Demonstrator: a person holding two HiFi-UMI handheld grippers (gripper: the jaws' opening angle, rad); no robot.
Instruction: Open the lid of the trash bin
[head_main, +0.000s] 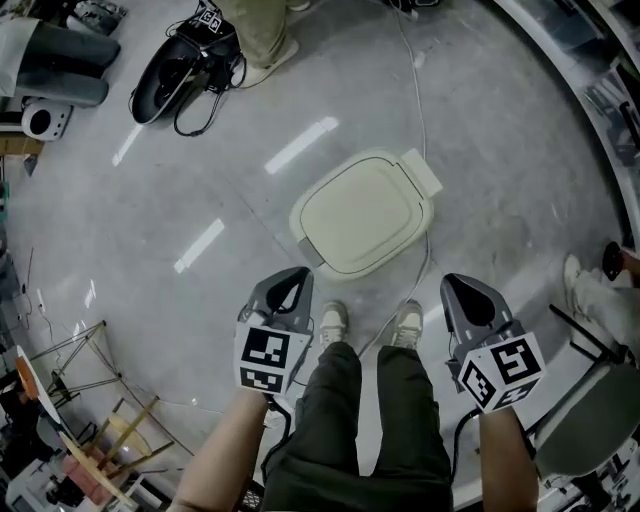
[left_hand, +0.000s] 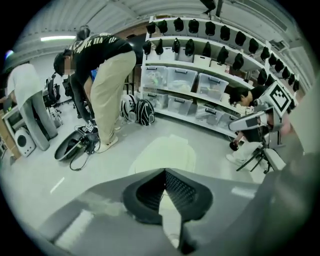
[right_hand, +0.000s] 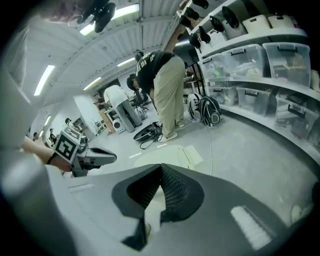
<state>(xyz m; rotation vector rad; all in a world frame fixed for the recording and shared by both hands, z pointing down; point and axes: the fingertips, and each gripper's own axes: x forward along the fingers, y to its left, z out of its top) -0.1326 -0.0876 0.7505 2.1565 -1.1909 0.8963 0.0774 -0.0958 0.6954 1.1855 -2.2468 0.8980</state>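
On the grey floor (head_main: 200, 150) the pale cream, rounded-square plastic trash bin (head_main: 312, 250) sits closed ahead of and between the left tool (head_main: 297, 275) and right tool (head_main: 457, 285), both clenched on nothing; I'd part one and raise the lid (head_main: 365, 213) by its near edge, opposite the far hinge tab (head_main: 422, 170).

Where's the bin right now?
Head view, centre: the bin stands just ahead of the person's shoes, beyond and between the left gripper and right gripper.
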